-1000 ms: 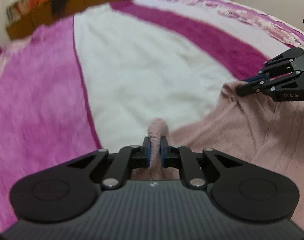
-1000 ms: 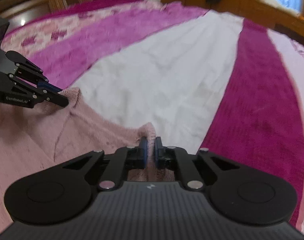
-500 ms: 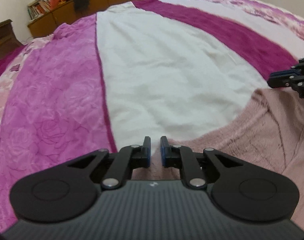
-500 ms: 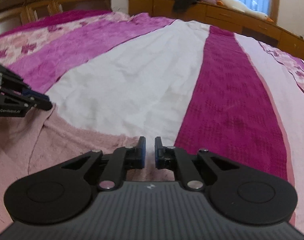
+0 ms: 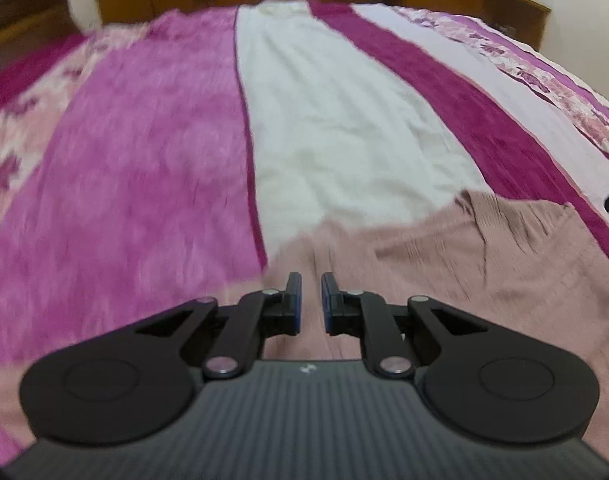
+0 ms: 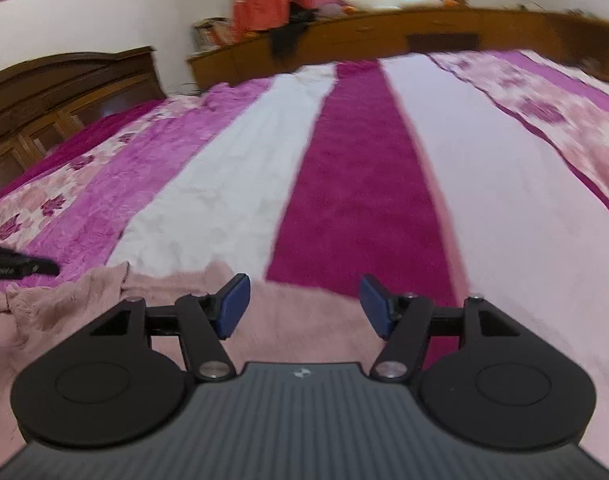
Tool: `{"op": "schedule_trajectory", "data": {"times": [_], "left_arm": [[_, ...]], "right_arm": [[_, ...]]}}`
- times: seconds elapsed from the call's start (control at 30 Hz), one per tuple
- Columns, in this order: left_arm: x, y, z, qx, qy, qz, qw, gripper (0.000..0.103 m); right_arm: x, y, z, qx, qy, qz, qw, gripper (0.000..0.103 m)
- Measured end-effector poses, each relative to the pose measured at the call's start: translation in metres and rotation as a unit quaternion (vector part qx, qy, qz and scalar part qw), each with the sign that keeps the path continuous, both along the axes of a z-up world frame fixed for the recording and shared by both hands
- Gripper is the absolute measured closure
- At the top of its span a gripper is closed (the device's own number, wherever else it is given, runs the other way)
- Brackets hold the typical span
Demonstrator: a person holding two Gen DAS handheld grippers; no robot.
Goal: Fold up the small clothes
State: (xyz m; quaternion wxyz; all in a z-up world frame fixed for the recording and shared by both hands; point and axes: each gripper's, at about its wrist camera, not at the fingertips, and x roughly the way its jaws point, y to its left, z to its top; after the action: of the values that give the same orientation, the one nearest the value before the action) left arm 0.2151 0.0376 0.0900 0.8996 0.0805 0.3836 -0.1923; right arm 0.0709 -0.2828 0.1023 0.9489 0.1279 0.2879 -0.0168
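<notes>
Dusty-pink knitted garment (image 5: 444,264) lying flat on striped magenta-and-white bedspread (image 5: 344,120), spread crosswise, long edge running left to right just ahead of and beneath both grippers. Left gripper (image 5: 311,300) over garment's left end, jaws nearly pressed together, nothing pinched. Right gripper (image 6: 304,304) over right end, jaws opening wide, only flat knit beneath, not gripped. Both about equally near. No containers in view.

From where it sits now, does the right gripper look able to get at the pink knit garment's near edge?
Probably yes. The right gripper, its jaws opening with nothing between them, hovers right over the pink knit garment lying flat on the striped bedspread, with nothing in between.
</notes>
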Motion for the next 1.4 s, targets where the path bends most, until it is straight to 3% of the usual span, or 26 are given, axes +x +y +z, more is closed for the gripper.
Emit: {"op": "schedule_trajectory", "data": {"times": [0.23, 0.4, 0.57, 0.73, 0.8, 0.87, 0.9, 0.97, 1.07, 1.2, 1.33, 1.4], "left_arm": [[-0.037, 0.036, -0.009, -0.03, 0.046, 0.058, 0.9968, 0.09], [-0.057, 0.05, -0.019, -0.042, 0.07, 0.085, 0.9931, 0.09], [-0.066, 0.046, -0.035, -0.022, 0.082, 0.095, 0.9919, 0.09], [-0.07, 0.041, -0.05, 0.034, 0.067, 0.114, 0.9907, 0.088], [-0.069, 0.046, -0.052, 0.022, 0.071, 0.118, 0.9902, 0.088], [-0.069, 0.05, -0.052, 0.01, 0.074, 0.124, 0.9894, 0.088], [-0.069, 0.05, -0.052, 0.01, 0.074, 0.124, 0.9895, 0.088], [-0.069, 0.049, -0.053, 0.015, 0.071, 0.121, 0.99, 0.088], [-0.071, 0.046, -0.054, 0.019, 0.063, 0.121, 0.9905, 0.088], [-0.076, 0.054, -0.052, -0.013, 0.057, 0.142, 0.9882, 0.088], [-0.083, 0.068, -0.041, -0.016, 0.048, 0.165, 0.985, 0.088], [-0.087, 0.077, -0.033, -0.007, 0.038, 0.177, 0.9835, 0.088]], "right_arm": [[-0.069, 0.004, -0.008, 0.024, 0.018, -0.048, 0.998, 0.034], [-0.101, 0.028, -0.011, 0.005, 0.018, -0.053, 0.998, 0.034], [-0.125, 0.045, -0.022, 0.006, 0.02, -0.068, 0.997, 0.034], [-0.135, 0.048, -0.034, 0.001, 0.031, -0.078, 0.996, 0.034], [-0.139, 0.047, -0.034, -0.007, 0.031, -0.086, 0.996, 0.034], [-0.139, 0.041, -0.031, -0.01, 0.026, -0.098, 0.995, 0.039], [-0.141, 0.04, -0.029, -0.007, 0.019, -0.102, 0.995, 0.051], [-0.142, 0.038, -0.026, 0.004, 0.008, -0.099, 0.995, 0.06], [-0.137, 0.046, -0.03, -0.011, 0.017, -0.076, 0.997, 0.062], [-0.127, 0.058, -0.051, -0.05, 0.075, -0.07, 0.993, 0.062], [-0.139, 0.055, -0.045, -0.002, 0.044, -0.089, 0.995, 0.055], [-0.147, 0.056, -0.039, 0.009, 0.028, -0.095, 0.995, 0.04]]}}
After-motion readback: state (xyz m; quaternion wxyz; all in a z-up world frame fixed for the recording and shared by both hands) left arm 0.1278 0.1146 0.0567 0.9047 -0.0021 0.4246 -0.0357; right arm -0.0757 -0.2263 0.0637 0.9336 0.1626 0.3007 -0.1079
